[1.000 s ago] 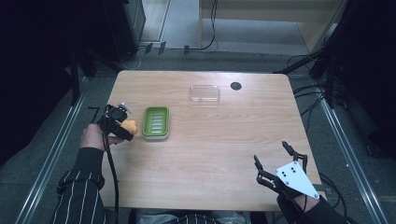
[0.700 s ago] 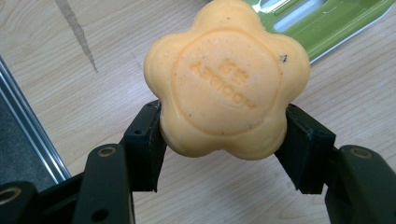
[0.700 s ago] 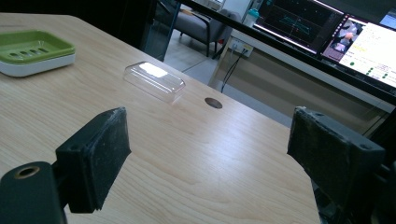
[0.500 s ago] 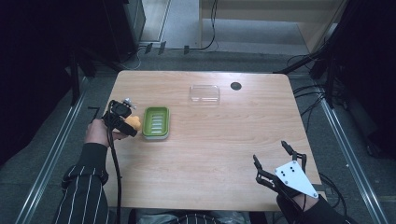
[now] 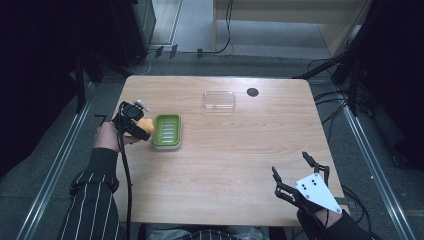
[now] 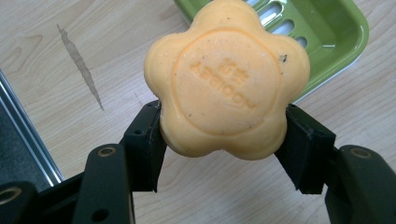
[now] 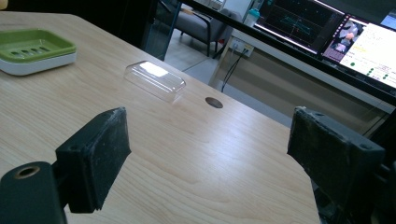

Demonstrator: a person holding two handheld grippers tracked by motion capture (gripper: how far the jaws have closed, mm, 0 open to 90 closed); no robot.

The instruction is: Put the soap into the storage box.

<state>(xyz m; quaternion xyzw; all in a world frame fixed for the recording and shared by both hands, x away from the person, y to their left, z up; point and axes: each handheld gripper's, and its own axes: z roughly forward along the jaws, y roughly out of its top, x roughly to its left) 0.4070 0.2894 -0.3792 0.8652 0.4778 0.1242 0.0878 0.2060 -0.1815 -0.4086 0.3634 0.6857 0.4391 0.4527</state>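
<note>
Orange soap, shaped like a flower, is clamped between the jaws of the left gripper, which hovers over the counter just beside the left edge of the green soap dish. Beyond the dish, toward the far edge of the counter, lies a clear plastic lid, with a small round dark hole near it. Well apart, at the counter's near right corner, the right gripper has its jaws spread wide with nothing between them.
</note>
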